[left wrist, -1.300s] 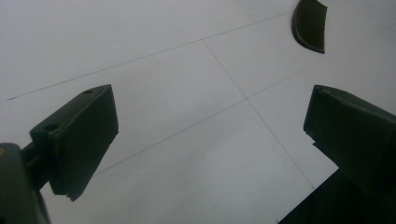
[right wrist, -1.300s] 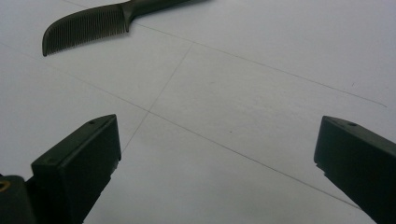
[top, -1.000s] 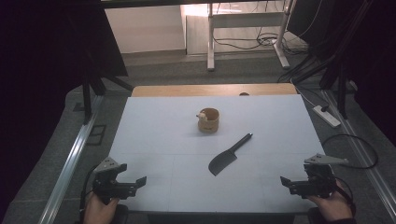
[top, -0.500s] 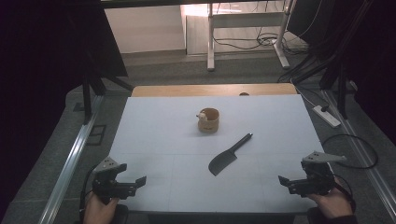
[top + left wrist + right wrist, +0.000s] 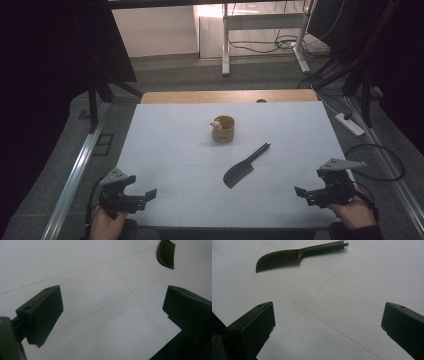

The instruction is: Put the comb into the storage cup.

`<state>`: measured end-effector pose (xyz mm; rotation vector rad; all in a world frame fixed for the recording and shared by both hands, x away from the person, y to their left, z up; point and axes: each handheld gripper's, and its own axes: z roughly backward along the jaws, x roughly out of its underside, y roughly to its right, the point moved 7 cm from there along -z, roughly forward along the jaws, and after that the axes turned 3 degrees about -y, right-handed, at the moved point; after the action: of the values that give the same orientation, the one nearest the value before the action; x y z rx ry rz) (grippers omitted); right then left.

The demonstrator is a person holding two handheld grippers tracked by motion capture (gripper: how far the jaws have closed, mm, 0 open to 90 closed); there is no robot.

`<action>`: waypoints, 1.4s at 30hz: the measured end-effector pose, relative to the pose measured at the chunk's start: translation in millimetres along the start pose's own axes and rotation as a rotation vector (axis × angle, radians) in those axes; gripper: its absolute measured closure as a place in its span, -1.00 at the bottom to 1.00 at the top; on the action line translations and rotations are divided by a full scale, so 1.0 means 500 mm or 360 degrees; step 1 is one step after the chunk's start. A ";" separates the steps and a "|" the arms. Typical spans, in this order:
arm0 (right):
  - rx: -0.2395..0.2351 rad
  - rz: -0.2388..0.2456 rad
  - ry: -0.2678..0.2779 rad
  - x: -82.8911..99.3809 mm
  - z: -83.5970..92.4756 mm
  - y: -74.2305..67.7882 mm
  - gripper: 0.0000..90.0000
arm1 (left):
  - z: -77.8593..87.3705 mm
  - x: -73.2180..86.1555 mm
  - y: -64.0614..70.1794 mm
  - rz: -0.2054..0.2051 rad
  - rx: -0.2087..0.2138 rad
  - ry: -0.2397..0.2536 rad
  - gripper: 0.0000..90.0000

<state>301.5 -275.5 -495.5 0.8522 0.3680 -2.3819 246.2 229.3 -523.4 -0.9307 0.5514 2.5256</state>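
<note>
The comb (image 5: 244,167) lies flat on the white surface (image 5: 165,145), right of center, handle pointing far-right, teeth end nearest. The cup (image 5: 223,128) stands farther back, apart from the comb. The left gripper (image 5: 139,195) sits at the near-left corner, fingers wide, holding nothing. The right gripper (image 5: 306,192) sits at the near-right corner, fingers wide, holding nothing. Both are well apart from the comb.

Comb (image 5: 299,253) handle has tiny print, too blurry to read; no other txt
</note>
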 end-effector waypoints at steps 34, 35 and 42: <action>-0.0085 0.0184 -0.0096 -0.078 -0.068 -0.018 -1.00 | 0.000 0.000 -0.001 0.0010 0.0004 -0.0004 -0.91; -0.0083 0.0189 -0.0096 -0.081 -0.069 -0.018 -1.00 | 0.000 0.000 -0.001 0.0007 0.0003 -0.0004 -0.91; -0.0079 0.0211 -0.0105 -0.097 -0.082 -0.023 -1.00 | 0.000 0.000 -0.001 0.0009 0.0005 -0.0004 -0.91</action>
<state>345.3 -228.2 -494.4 0.7502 0.3328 -2.2627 246.5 229.6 -523.7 -0.9262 0.5579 2.5297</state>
